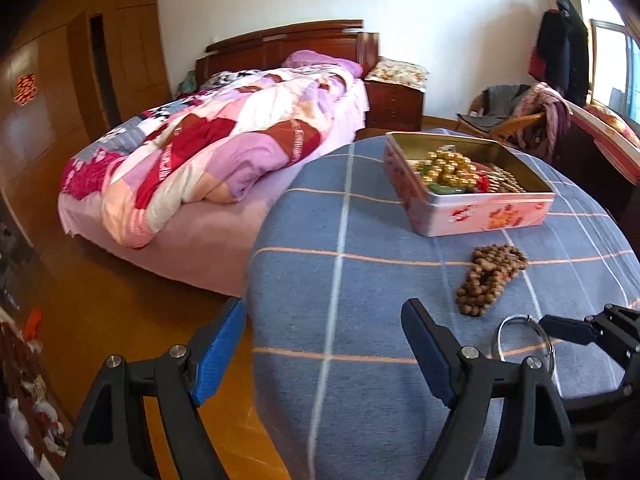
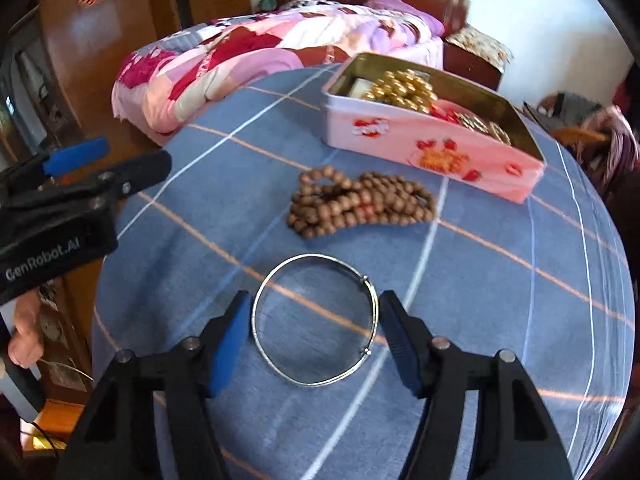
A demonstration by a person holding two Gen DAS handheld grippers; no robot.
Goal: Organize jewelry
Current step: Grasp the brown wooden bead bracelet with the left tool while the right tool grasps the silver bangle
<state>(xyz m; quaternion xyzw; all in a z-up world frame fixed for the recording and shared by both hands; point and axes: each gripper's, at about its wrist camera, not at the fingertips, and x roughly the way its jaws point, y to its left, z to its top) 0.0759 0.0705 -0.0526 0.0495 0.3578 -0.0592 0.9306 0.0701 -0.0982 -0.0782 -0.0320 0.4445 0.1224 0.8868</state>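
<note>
Silver bangle (image 2: 315, 320), a thin round hoop, lies flat on the blue plaid cloth (image 2: 500, 280) between the right gripper's (image 2: 316, 332) wide-spread fingers, ungrasped; left gripper (image 1: 324, 344) gapes empty.

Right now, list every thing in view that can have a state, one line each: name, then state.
Pink tin: open, no lid on, holding gold beads.
Silver bangle: flat on the blue cloth, between the right gripper's fingers, not clamped.
Wooden bead string: heaped on the cloth, outside the tin.
Right gripper: open, straddling the bangle.
Left gripper: open, holding nothing.
</note>
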